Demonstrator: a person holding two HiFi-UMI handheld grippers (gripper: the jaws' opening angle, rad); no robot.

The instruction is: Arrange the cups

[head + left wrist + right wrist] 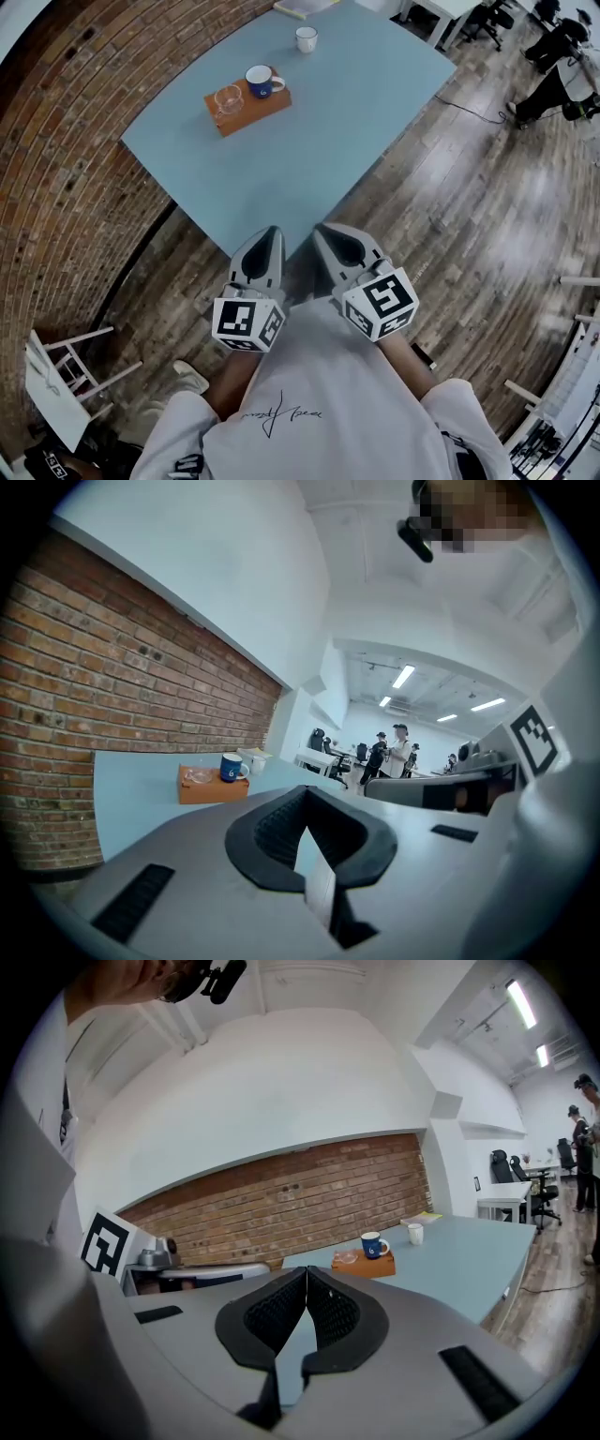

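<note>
On the light blue table an orange wooden board carries a blue mug and a clear glass cup. A small white cup stands farther back on the table. The same blue mug and board show in both gripper views. My left gripper and right gripper hover side by side just short of the table's near edge, both shut and empty, far from the cups.
A brick wall runs along the table's left side. A yellowish book lies at the table's far edge. Wooden floor and a black cable are on the right; office chairs stand beyond. A white chair sits at lower left.
</note>
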